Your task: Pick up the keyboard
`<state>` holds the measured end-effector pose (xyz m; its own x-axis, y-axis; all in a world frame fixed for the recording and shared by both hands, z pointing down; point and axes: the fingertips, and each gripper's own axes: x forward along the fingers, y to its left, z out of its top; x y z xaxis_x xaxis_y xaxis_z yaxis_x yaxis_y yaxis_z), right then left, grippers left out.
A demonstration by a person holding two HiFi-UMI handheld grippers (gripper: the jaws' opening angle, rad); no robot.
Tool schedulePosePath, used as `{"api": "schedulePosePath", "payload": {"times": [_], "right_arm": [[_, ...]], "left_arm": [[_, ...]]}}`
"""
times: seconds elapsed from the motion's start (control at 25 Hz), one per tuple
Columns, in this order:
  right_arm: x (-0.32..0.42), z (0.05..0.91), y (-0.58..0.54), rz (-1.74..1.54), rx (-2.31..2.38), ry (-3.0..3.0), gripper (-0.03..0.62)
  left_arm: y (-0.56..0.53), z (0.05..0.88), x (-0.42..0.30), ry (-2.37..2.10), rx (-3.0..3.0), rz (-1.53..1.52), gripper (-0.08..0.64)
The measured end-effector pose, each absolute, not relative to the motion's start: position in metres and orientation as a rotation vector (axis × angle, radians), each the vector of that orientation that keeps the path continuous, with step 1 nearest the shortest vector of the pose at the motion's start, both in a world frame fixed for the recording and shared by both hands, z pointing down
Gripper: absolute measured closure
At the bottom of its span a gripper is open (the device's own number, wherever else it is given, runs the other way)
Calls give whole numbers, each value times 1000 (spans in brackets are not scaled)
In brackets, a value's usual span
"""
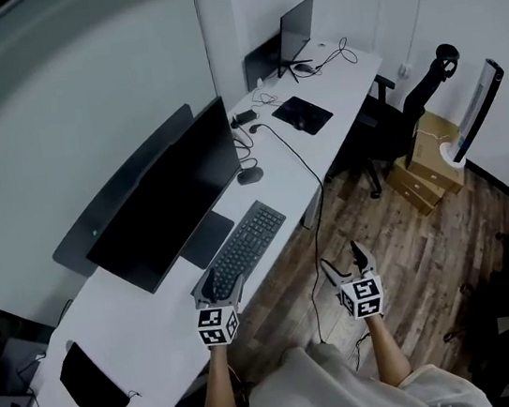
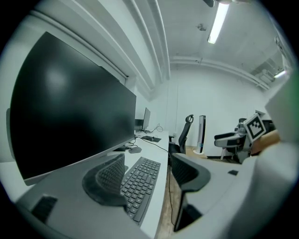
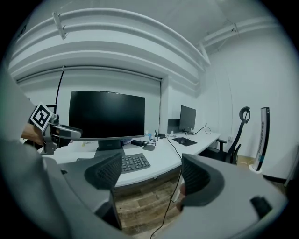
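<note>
Now, both wide open and empty, the left gripper (image 1: 217, 284) should straddle the keyboard (image 1: 248, 238) end just ahead, with the right gripper (image 1: 347, 264) reaching ahead-left for its edge.

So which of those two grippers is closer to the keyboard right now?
The left. The left gripper hovers at the near end of the keyboard, jaws open, not gripping it. The right gripper is off the desk, over the wooden floor, to the keyboard's right.
</note>
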<state>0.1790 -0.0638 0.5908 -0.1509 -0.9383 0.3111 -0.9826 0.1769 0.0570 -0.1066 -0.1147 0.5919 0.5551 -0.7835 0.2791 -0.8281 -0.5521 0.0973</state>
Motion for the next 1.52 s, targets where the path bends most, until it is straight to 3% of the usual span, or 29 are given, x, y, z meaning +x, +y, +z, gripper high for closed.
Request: {"api": "schedulePosePath", "payload": {"times": [0.68,1.52], "right_arm": [[208,604,-107,267,1895,-2148,216],[297,606,-285,263,1837,-2184,222]], "left_arm": [[-165,601,-76,-1305,2598,323,261],[-320,602,5,-1364,2549,342,260]]}}
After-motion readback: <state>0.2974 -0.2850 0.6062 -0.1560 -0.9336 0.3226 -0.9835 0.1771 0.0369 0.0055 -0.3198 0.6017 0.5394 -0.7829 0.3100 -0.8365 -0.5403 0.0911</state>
